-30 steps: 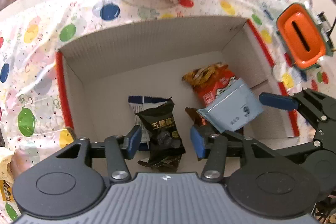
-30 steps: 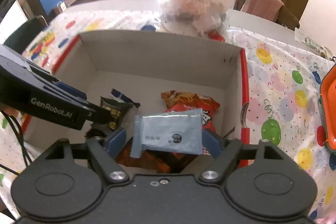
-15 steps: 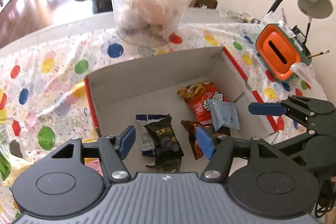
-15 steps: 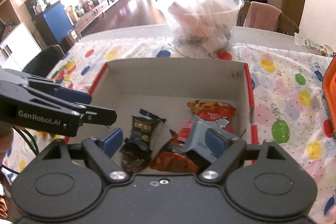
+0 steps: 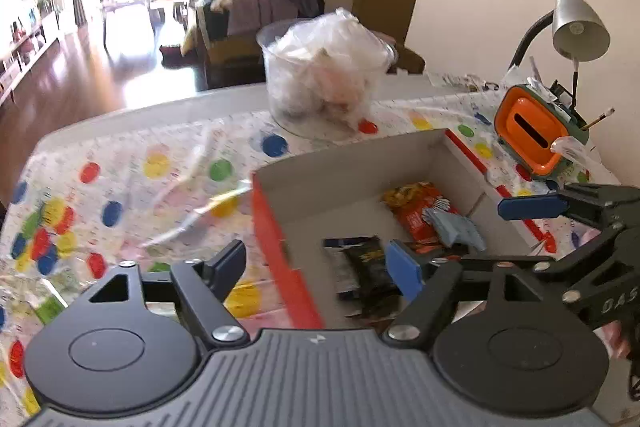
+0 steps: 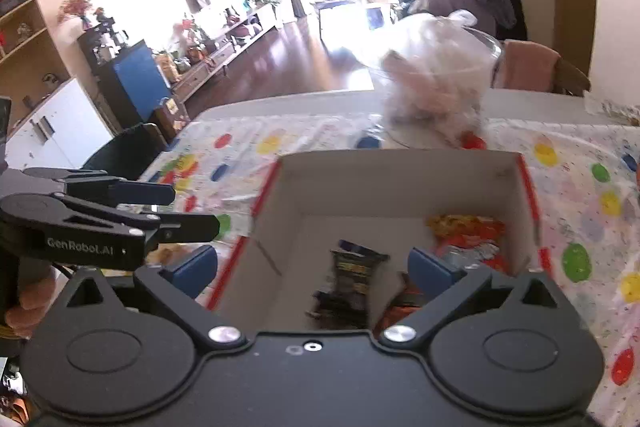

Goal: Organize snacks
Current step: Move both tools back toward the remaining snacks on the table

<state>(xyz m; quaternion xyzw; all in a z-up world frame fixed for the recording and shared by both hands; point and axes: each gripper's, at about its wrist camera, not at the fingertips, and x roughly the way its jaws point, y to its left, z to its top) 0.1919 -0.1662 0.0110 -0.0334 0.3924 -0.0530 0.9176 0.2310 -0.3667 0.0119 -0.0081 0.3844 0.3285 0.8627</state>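
At the left, the surface (image 5: pixel 132 163) carries a cloth with coloured dots, and more wrappers seem to lie at its left edge, but they are too blurred to name. The left gripper (image 5: pixel 318 265) hangs above the red left wall of the cardboard box (image 5: pixel 352 163); its jaws have just been opening and now stand apart with nothing between them, so it looks free for the next snack. Inside the box, the black snack packet (image 5: pixel 366 261) lies flat on the floor beside a blue-edged one, and further right the red-orange snack bag (image 5: pixel 416 205) lies with the pale blue packet (image 5: pixel 456 229) on top of it. They rest there loose, which suits a box meant to collect them. The right gripper (image 6: pixel 312 267) is over the near side of the box; its jaws have also just been opening, are wide apart and empty. Behind the box stands a clear tub of bags (image 5: pixel 324 75), and at the far right an orange container (image 5: pixel 532 135) under a desk lamp (image 5: pixel 576 23).
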